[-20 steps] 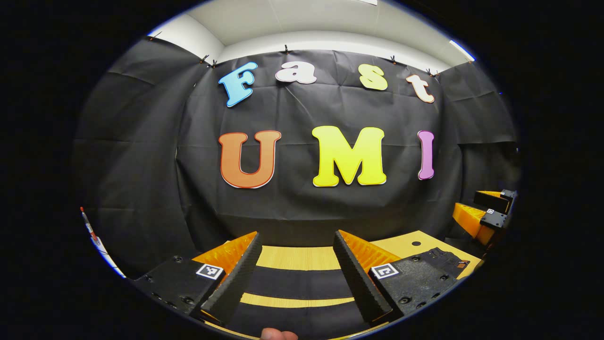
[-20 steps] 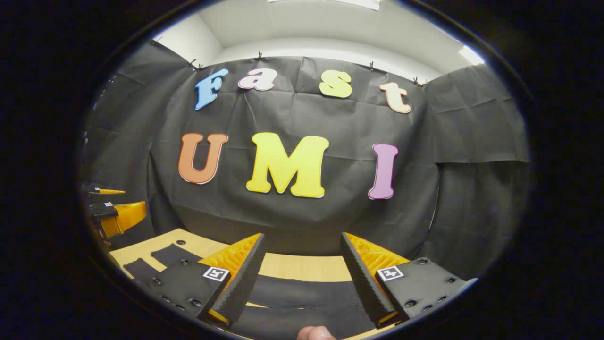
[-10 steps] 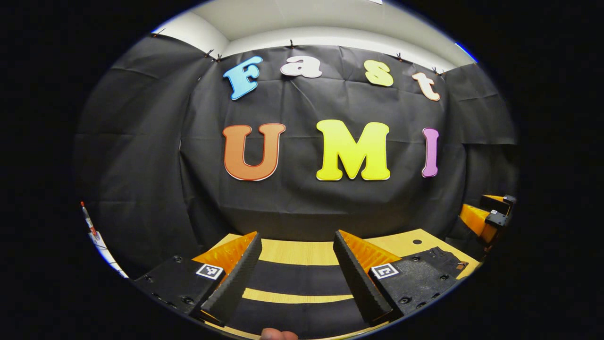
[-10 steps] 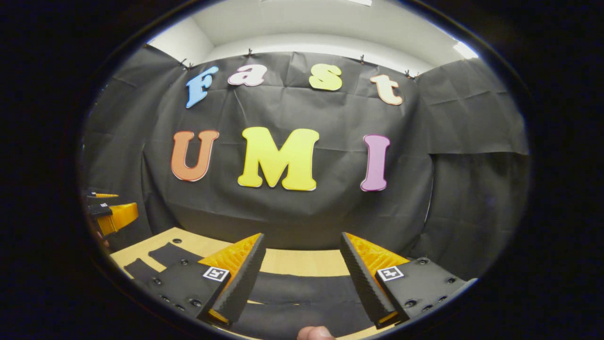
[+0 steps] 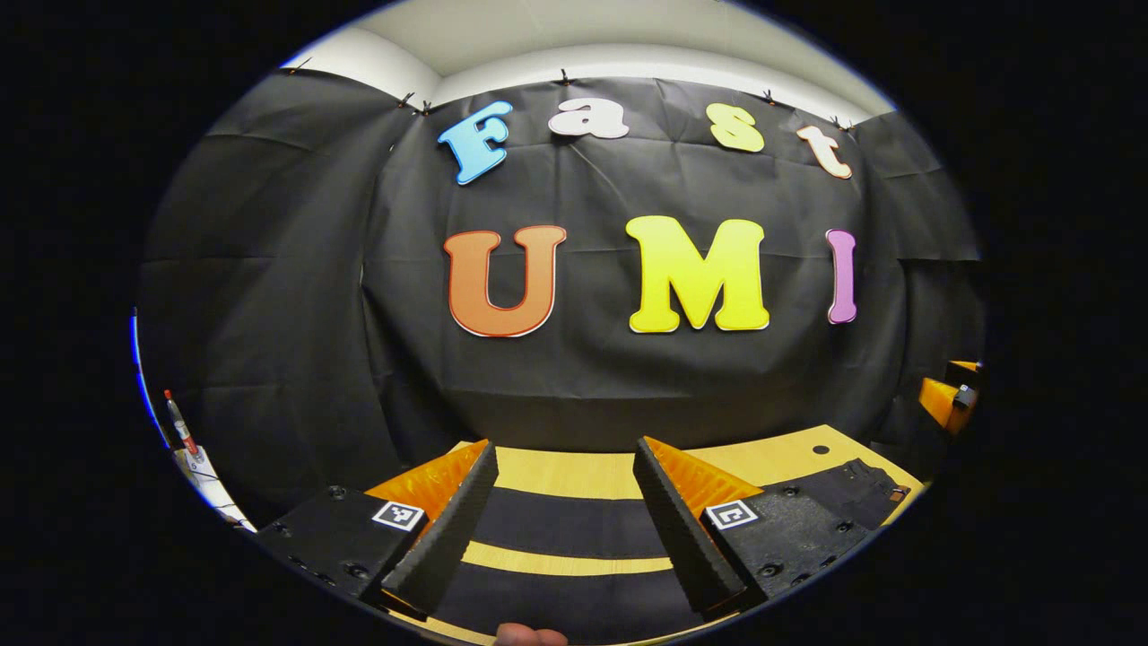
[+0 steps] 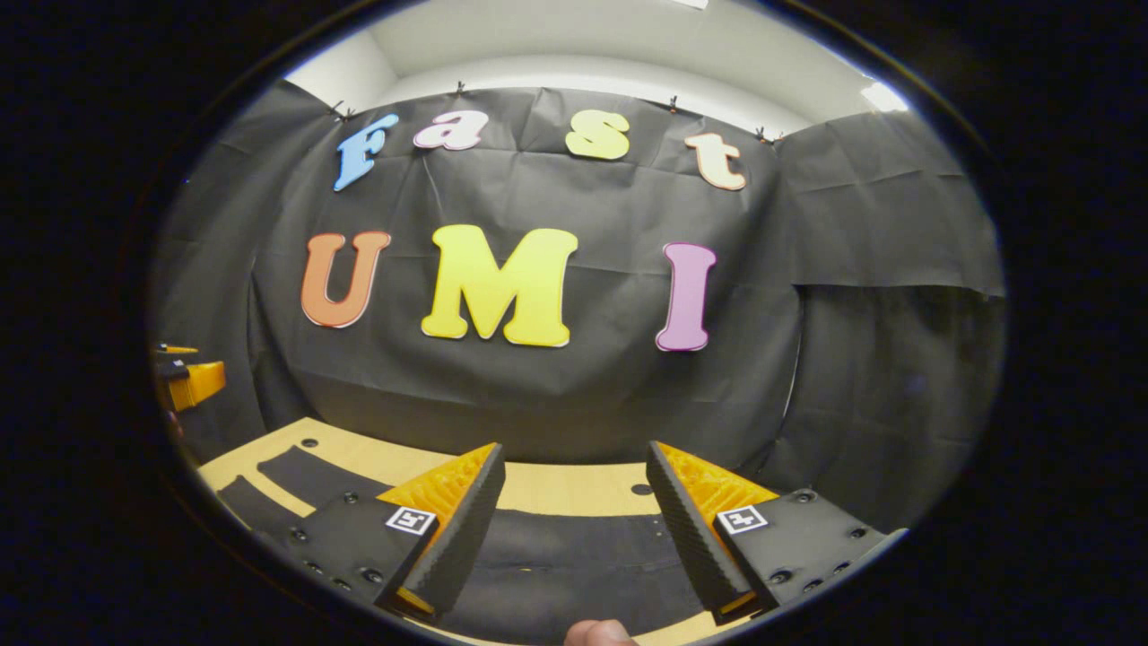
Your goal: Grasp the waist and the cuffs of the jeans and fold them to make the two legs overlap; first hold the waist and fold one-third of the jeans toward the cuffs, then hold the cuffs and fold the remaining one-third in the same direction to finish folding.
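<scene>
While jeans (image 5: 574, 529) lie flat across wooden table (image 5: 762, 462), legs parted, you hold left gripper (image 5: 563, 529) and right gripper (image 6: 574, 534) wide, above cloth, ready for waist and cuffs.

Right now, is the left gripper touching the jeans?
Apart. In the left gripper view the left gripper is open, and the two legs of the jeans lie flat on the table beyond its fingertips.

Left gripper view sat low over the light wooden table (image 5: 574, 474), facing the booth's back wall. Right gripper view looked the same way, near the tabletop (image 6: 556, 489). Both shared the table and the flat dark denim jeans (image 5: 574, 534) (image 6: 574, 552).
</scene>
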{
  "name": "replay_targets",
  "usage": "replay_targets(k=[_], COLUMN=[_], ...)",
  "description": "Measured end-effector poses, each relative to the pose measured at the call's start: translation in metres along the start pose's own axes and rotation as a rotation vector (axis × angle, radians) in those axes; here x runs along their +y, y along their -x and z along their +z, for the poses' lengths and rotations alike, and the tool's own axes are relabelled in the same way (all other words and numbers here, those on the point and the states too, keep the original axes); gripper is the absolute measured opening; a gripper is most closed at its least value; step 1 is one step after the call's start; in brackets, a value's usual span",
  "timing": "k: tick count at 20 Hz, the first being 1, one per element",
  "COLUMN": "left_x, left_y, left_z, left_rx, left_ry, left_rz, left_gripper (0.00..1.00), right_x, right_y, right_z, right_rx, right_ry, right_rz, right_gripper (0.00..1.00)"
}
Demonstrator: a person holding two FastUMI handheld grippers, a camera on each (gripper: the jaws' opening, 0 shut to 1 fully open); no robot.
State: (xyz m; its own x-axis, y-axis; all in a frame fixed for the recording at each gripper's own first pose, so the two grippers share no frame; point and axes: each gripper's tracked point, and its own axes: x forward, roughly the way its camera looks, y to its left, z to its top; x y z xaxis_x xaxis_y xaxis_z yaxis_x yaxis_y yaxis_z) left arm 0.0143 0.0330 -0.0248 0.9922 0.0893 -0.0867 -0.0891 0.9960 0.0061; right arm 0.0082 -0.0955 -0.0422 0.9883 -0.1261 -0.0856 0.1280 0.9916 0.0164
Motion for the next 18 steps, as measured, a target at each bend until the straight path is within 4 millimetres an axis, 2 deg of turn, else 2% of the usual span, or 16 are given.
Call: replay_targets(k=[2,4,6,9,11,13,15,18], left_x=[0.016,0.045,0.074,0.119,0.131,0.131,0.135,0.132], left_y=[0.0,0.004,0.013,0.041,0.059,0.073,0.081,0.078], left_z=[-0.011,-0.041,-0.084,-0.165,-0.205,-0.238,-0.251,-0.253], left_rx=[0.035,0.121,0.242,0.455,0.56,0.631,0.64,0.638], left_ry=[0.029,0.106,0.257,0.515,0.704,0.94,1.145,1.27], left_rz=[0.026,0.091,0.138,0.274,0.335,0.372,0.406,0.429], left_gripper=[0.98,0.99,1.0,0.99,0.99,0.99,0.99,0.99], right_x=[-0.022,-0.052,-0.082,-0.138,-0.165,-0.181,-0.193,-0.184], right_y=[-0.003,-0.006,-0.008,-0.007,0.0,0.005,0.011,0.024], right_z=[-0.013,-0.033,-0.065,-0.126,-0.169,-0.202,-0.226,-0.258], right_rx=[0.04,0.108,0.22,0.406,0.517,0.605,0.661,0.736], right_ry=[-0.013,-0.049,-0.139,-0.285,-0.388,-0.529,-0.673,-0.835], right_rz=[-0.031,-0.063,-0.074,-0.124,-0.151,-0.193,-0.248,-0.278], right_gripper=[0.96,0.96,0.96,0.98,0.98,0.96,0.93,0.96])
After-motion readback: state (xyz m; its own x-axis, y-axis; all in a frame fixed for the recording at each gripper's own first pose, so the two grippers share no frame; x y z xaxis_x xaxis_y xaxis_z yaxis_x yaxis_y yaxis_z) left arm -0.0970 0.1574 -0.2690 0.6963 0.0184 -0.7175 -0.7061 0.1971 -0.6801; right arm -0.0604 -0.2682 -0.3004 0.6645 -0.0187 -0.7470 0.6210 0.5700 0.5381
